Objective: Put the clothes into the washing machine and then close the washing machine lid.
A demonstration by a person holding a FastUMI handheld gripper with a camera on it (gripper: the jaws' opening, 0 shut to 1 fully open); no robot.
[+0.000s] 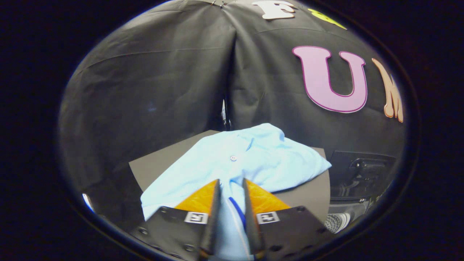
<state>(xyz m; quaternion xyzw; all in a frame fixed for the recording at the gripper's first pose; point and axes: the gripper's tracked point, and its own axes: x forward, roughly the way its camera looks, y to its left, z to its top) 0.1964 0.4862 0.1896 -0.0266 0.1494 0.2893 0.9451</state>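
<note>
The gripper (231,183) is narrowed, its two fingers pinching a fold of the one light blue shirt (250,159). The shirt, crumpled, with a small button and dark blue trim, spreads beyond them across the grey worktop (152,168).

Camera rides the tool (231,183), looking forward, close over the shirt (235,159).

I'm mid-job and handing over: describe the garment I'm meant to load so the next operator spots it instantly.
On the grey tabletop in front of the black cloth wall lies a crumpled light blue shirt. Its near edge runs back between the fingers of the gripper, which look narrowly apart around the cloth. A small white button and dark blue trim set it apart.
</note>
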